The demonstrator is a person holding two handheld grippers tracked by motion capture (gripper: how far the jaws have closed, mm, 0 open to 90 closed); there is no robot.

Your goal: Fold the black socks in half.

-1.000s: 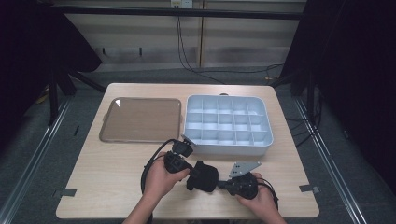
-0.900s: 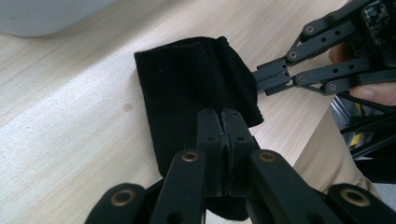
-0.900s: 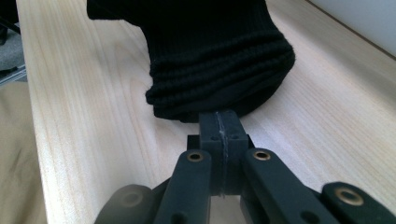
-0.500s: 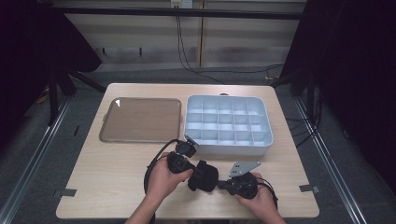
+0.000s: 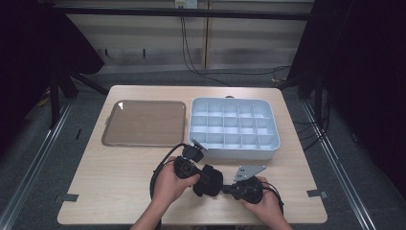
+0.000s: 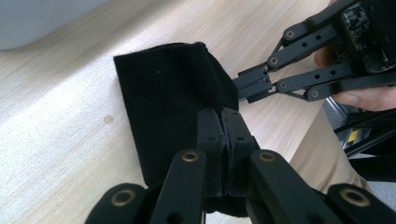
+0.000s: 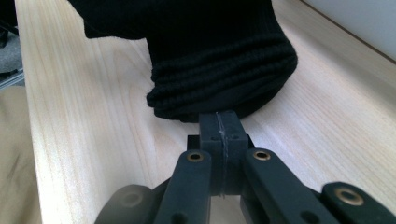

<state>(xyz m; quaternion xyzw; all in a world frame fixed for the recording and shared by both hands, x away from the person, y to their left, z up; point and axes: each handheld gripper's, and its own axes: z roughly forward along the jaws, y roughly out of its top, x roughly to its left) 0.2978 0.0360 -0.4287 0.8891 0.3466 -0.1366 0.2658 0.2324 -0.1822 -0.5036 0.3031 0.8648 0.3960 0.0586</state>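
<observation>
A black ribbed sock (image 5: 208, 180) lies folded on the wooden table (image 5: 115, 187) near its front edge, between both hands. My left gripper (image 5: 197, 178) comes at it from the left. In the left gripper view its jaws (image 6: 221, 128) are shut on the sock (image 6: 173, 93), with cloth pinched between the pads. My right gripper (image 5: 225, 188) reaches in from the right. Its jaws (image 7: 219, 123) are shut, tips against the sock's ribbed cuff (image 7: 224, 79), and no cloth shows between the pads. The left gripper view also shows the right gripper (image 6: 239, 87) at the sock's far edge.
Behind the hands stands a pale blue compartment box (image 5: 233, 143) at the right. A flat brown tray (image 5: 146, 122) lies at the left. Cables loop from the grippers near the front edge. Bare wood stretches left of the hands.
</observation>
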